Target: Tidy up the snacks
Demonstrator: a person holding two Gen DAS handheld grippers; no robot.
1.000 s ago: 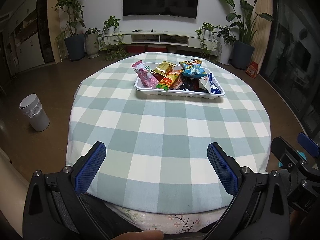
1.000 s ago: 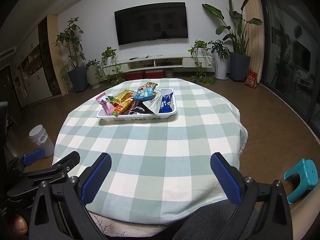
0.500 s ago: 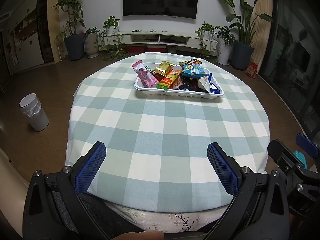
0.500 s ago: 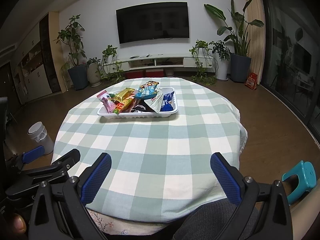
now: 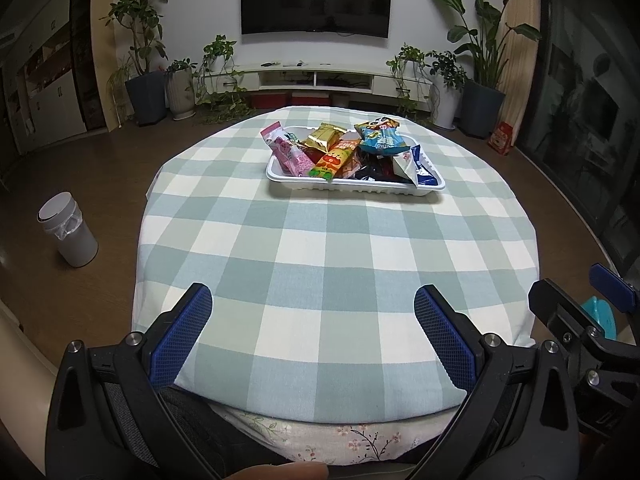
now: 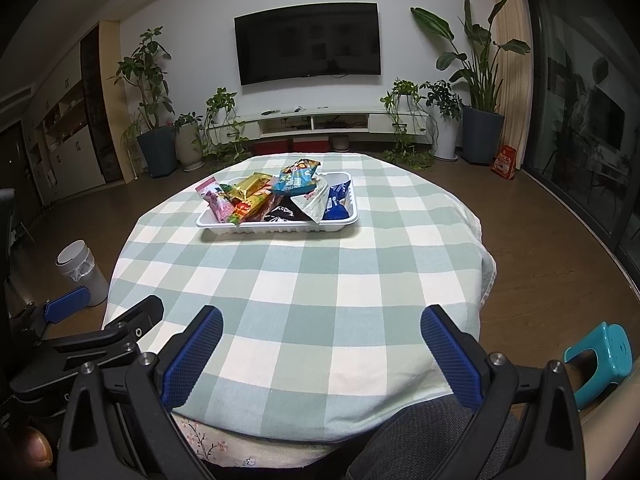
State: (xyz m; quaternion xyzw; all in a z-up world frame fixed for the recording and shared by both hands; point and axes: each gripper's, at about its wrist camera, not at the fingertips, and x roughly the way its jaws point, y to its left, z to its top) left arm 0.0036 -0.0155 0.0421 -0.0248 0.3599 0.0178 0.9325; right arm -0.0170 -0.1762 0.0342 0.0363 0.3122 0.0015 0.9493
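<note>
A white tray (image 5: 352, 187) full of snack packets stands on the far half of the round table with the green-and-white checked cloth (image 5: 332, 248). It holds a pink packet (image 5: 286, 152), a gold one (image 5: 325, 137), an orange one (image 5: 335, 158), a blue one (image 5: 380, 138) and darker ones. The tray also shows in the right wrist view (image 6: 276, 228). My left gripper (image 5: 313, 336) is open and empty over the near table edge. My right gripper (image 6: 321, 354) is open and empty beside it, to its right.
A white bin (image 5: 68, 230) stands on the floor left of the table. A teal stool (image 6: 600, 360) is at the right. Potted plants (image 5: 146, 80) and a TV unit (image 5: 320, 76) line the far wall.
Both grippers have drawn back and risen slightly, so the tray sits a little lower in view. Both stay open and empty.
</note>
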